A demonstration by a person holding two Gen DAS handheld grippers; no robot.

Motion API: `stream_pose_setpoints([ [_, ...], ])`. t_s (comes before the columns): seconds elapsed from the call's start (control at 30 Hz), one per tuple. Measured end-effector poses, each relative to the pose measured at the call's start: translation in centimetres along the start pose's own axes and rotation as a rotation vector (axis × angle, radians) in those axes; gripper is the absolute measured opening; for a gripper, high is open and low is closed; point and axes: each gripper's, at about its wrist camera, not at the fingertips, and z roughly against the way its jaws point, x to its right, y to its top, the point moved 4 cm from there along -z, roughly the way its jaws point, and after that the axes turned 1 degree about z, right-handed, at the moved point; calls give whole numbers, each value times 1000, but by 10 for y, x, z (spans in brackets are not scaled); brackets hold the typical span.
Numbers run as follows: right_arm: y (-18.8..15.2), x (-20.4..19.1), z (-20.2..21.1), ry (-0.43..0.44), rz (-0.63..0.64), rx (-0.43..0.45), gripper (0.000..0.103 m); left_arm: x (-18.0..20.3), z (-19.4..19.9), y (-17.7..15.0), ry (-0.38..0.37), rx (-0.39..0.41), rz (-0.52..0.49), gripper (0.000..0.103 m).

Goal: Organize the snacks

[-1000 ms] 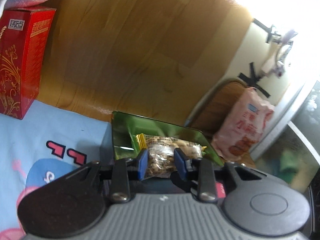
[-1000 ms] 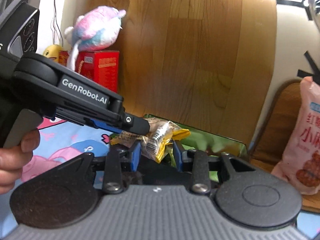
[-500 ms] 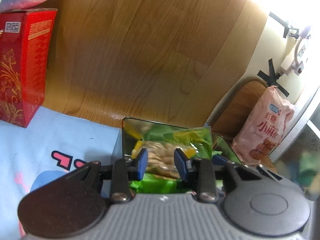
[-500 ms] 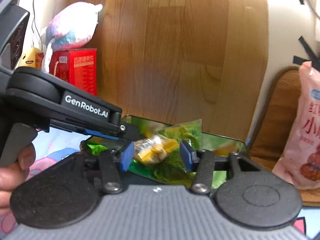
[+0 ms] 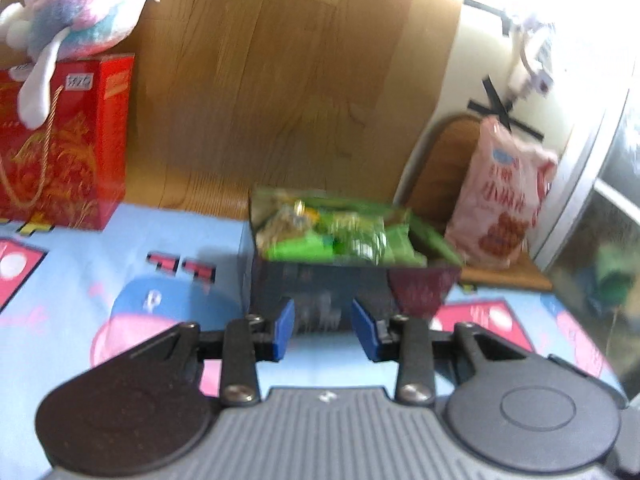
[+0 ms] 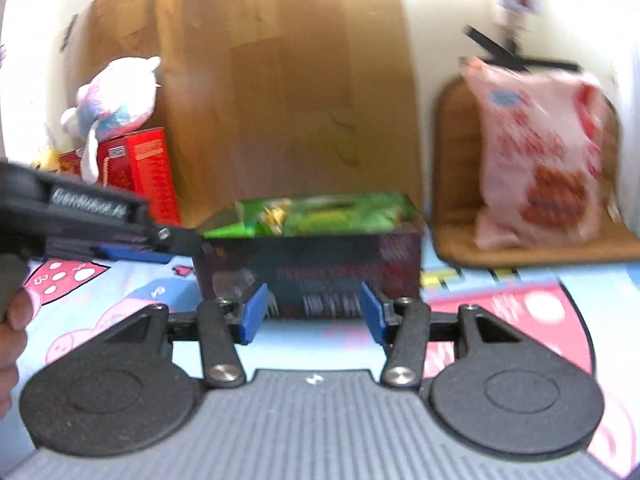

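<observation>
Snacks (image 5: 336,232) in green and yellow wrappers fill an open dark box (image 5: 320,284) that stands on a pale blue cartoon-printed sheet (image 5: 120,248), close to a wooden panel (image 5: 280,80) rising behind it. Both views are blurred, so the print on the box cannot be read. The left hand-held gripper (image 5: 323,328) sits just in front of the box with its blue pads (image 5: 282,330) a little apart and nothing between them; its jaws have just been opening. The right hand-held gripper (image 6: 314,312) also faces the box, its pads (image 6: 252,312) set wider apart and empty, the jaws having just opened. In the right wrist view the left tool's black body reaches in from the left edge toward the box's near corner, with a hand (image 6: 12,328) on its grip. To the left stands a red gift box (image 5: 60,140) with a pastel plush toy (image 5: 76,12) on top. To the right a pink snack bag (image 6: 540,160) leans upright on a brown cushion (image 6: 452,200) against a cream wall (image 6: 440,12).
</observation>
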Motion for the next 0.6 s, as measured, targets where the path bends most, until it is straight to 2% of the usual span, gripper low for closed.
stream_pose_setpoints([
  [0.27,-34,-1,30,-20,-58,-69,54,2,15,-55,63,-83,-10,33],
  [0.6,-52,-4,58,-23,-85,-62,60,5,37,-94,149,-81,-69,53],
])
